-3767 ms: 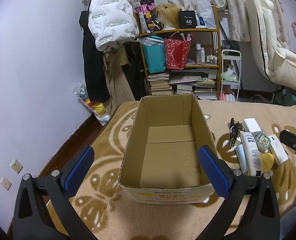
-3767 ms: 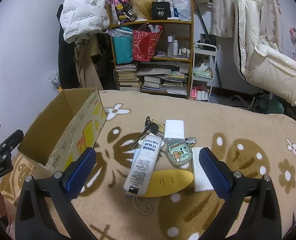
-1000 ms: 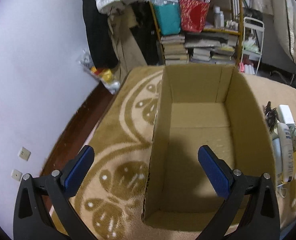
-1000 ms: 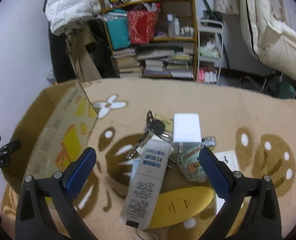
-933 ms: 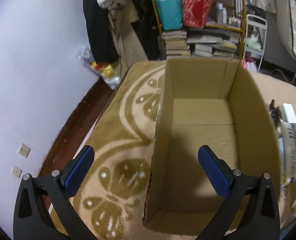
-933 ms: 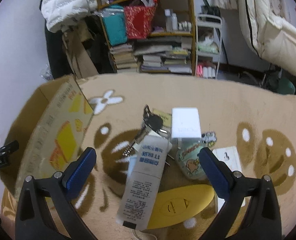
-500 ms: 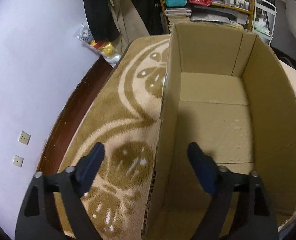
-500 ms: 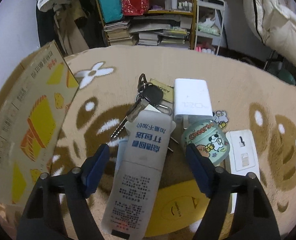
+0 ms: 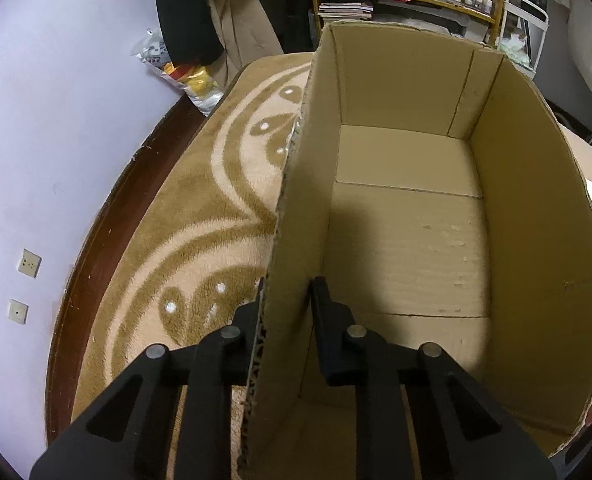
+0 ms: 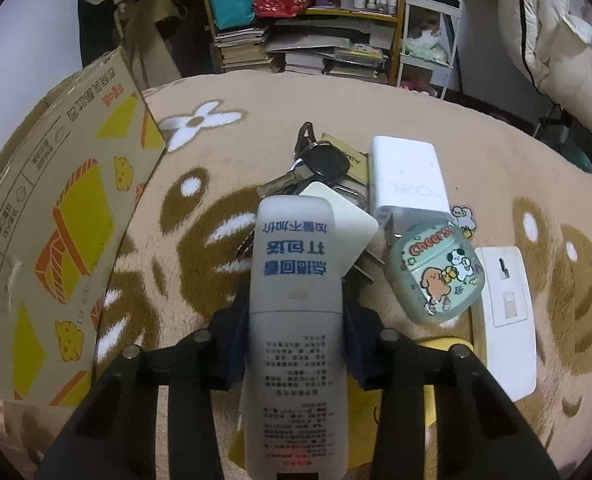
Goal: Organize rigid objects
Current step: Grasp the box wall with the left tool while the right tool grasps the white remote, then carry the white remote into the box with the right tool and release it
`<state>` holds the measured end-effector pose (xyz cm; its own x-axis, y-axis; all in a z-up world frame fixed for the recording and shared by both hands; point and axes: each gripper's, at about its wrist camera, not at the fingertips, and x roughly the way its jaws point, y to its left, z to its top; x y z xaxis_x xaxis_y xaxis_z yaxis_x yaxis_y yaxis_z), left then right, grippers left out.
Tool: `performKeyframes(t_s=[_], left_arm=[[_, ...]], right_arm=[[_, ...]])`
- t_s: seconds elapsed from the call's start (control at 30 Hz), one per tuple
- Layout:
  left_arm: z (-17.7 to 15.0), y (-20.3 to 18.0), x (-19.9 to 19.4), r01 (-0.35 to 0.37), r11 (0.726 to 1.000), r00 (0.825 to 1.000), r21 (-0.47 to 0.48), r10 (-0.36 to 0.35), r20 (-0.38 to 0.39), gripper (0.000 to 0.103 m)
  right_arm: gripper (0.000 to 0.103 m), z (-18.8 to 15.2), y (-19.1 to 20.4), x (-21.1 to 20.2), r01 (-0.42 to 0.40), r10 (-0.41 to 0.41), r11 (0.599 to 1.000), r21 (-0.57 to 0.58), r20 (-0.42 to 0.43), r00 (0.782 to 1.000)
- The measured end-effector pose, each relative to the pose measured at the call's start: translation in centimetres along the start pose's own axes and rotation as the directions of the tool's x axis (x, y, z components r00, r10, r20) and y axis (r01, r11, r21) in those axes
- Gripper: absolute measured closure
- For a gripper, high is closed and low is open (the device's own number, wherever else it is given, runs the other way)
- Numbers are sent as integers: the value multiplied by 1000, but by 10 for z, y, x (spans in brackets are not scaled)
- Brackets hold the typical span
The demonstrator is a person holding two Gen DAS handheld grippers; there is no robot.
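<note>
While the left gripper point(image 9: 286, 300) pinches the box point(image 9: 528, 208) wall, the right gripper point(image 10: 294, 316), just closed on the bottle point(image 10: 296, 280), could drag the keys point(image 10: 316, 168) underneath along.

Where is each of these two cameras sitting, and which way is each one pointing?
Left wrist: rides on the left tongs, looking steeply down into the empty cardboard box; only its black fingers show, clamped on the box's left wall.
Right wrist: rides on the right tongs, looking down at clutter on the patterned blanket; its fingers have just been closing on a white tube.
Shared: the cardboard box, the blanket and the bookshelf behind.
</note>
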<state>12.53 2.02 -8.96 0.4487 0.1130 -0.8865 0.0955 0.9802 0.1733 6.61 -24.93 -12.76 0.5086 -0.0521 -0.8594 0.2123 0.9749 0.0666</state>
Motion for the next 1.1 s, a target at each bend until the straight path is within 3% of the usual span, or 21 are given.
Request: performKeyframes(t_s=[0.4,0.7,1.1], left_arm=[[0,3,-1,4,1000,1000,-7,-4,5,86],[-2,2,-1,-1,1000,1000,1,1,12,86],[-3,4,-3,2,1000,1000,-18,-2,18,85]], right_arm=[[59,18,17,-37,-34,38,999,-36,105,994],[59,54,67,-86,-110,135,987,-119,227,964],[60,78,122,-97,-219,254,963,-158,248,935]])
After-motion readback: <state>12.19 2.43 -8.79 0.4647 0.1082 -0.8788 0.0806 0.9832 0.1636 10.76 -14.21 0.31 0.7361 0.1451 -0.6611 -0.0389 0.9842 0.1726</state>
